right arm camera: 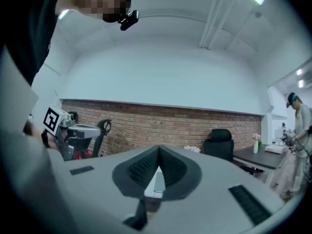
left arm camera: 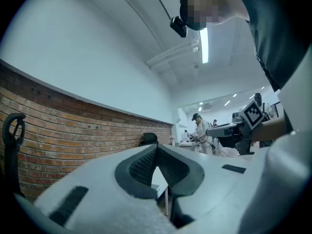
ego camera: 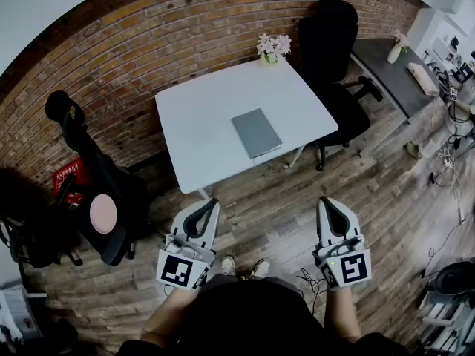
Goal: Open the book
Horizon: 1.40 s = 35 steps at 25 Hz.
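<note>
currently left gripper (ego camera: 210, 203) and right gripper (ego camera: 326, 202) sit side by side, each pinched closed on nothing. book (ego camera: 256, 133) lies shut on the white table (ego camera: 194, 117), well ahead, between their lines. probably parked pre-approach; book untouched.

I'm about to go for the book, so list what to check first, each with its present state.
1. Flat grey closed book lies bare on the white square table: ok.
2. Left gripper empty, jaws together: ok.
3. Right gripper empty, jaws together: ok.
4. Grippers at the book: not ok, both hang above the wooden floor, short of the table.
5. Pink flower vase clear of the book: ok, at the far edge.
6. Book's spine side: cannot tell.
</note>
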Motion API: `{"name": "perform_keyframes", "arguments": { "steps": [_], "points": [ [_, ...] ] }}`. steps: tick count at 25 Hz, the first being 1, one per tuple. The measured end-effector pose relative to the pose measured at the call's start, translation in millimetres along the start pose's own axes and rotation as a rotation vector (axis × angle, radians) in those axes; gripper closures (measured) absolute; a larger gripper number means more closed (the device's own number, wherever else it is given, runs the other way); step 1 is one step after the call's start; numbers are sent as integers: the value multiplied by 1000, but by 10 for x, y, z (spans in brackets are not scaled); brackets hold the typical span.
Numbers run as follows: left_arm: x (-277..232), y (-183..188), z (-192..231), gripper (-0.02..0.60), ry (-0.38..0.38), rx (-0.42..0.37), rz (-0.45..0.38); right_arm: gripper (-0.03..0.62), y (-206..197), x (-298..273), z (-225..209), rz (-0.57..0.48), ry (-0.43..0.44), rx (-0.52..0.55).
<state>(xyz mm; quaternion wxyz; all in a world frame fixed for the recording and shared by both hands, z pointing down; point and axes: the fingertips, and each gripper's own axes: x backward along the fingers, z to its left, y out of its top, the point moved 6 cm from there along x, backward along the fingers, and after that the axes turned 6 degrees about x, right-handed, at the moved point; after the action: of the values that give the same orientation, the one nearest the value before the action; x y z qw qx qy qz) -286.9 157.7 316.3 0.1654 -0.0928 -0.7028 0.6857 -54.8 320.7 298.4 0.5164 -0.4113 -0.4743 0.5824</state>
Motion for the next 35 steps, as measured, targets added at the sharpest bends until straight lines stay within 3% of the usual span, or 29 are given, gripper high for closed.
{"name": "perform_keyframes", "arguments": {
  "steps": [7, 12, 18, 21, 25, 35],
  "points": [
    [95, 7, 19, 557, 7, 3, 8, 582, 47, 13, 78, 5, 11, 10],
    [74, -11, -52, 557, 5, 12, 13, 582, 113, 43, 69, -92, 26, -2],
    [0, -31, -209, 558, 18, 1, 26, 582, -64, 228, -105, -60, 47, -123],
    [13, -69, -287, 557, 40, -8, 33, 582, -246, 313, -165, -24, 64, -113],
    [38, -168, -362, 558, 58, 1, 66, 582, -296, 337, -175, -53, 85, -152],
    [-528, -425, -295, 558, 5, 57, 76, 582, -517, 121, -379, 42, 91, -107]
  ]
}}
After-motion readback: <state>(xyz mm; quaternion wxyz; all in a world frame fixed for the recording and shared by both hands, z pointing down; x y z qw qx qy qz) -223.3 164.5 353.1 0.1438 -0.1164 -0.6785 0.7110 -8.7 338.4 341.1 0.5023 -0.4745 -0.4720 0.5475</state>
